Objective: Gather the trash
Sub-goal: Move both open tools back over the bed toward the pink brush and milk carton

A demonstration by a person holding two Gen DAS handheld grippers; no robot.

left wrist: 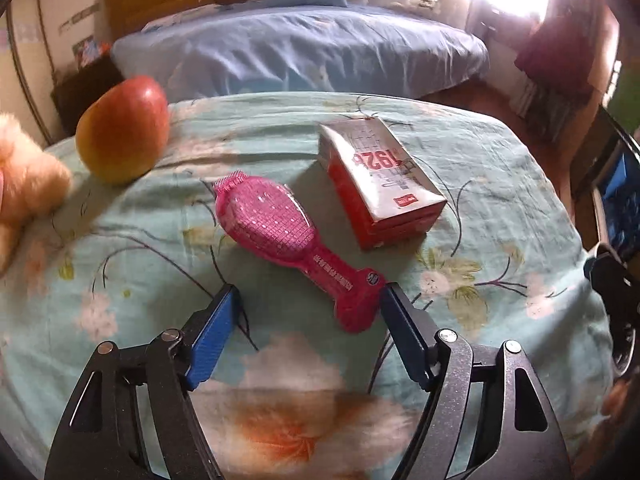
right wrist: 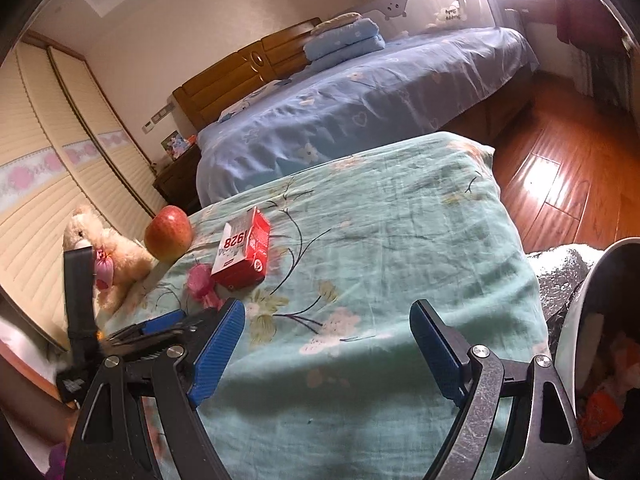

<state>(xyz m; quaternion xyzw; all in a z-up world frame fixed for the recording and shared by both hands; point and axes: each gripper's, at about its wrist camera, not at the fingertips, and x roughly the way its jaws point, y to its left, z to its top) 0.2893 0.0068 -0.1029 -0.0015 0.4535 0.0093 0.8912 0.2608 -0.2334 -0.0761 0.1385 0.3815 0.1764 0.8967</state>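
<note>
**Pink wrapper between spread tongs beside the red carton**

Lying on the floral green cloth (left wrist: 120,248), the pink wrapper (left wrist: 288,240) is the nearest piece of trash, just beside the red carton (left wrist: 384,184), close to its left side in the left wrist view and not clearly touching it. The wrapper's narrow end reaches down between the blue pads of the left gripper (left wrist: 308,300); its tongs stand spread, and the right pad looks to be at or just beside the wrapper's end, though contact cannot be told. Nothing is pinched.

Beyond the carton to the left sits an apple (left wrist: 124,128), with a plush toy (left wrist: 28,184) further out at the cloth's edge.

Well apart from the carton, toward the near right of the cloth, the right gripper (right wrist: 328,316) hangs with its tongs spread and only cloth between them. Further right of it stands a white bin (right wrist: 572,320) with scraps inside.
</note>
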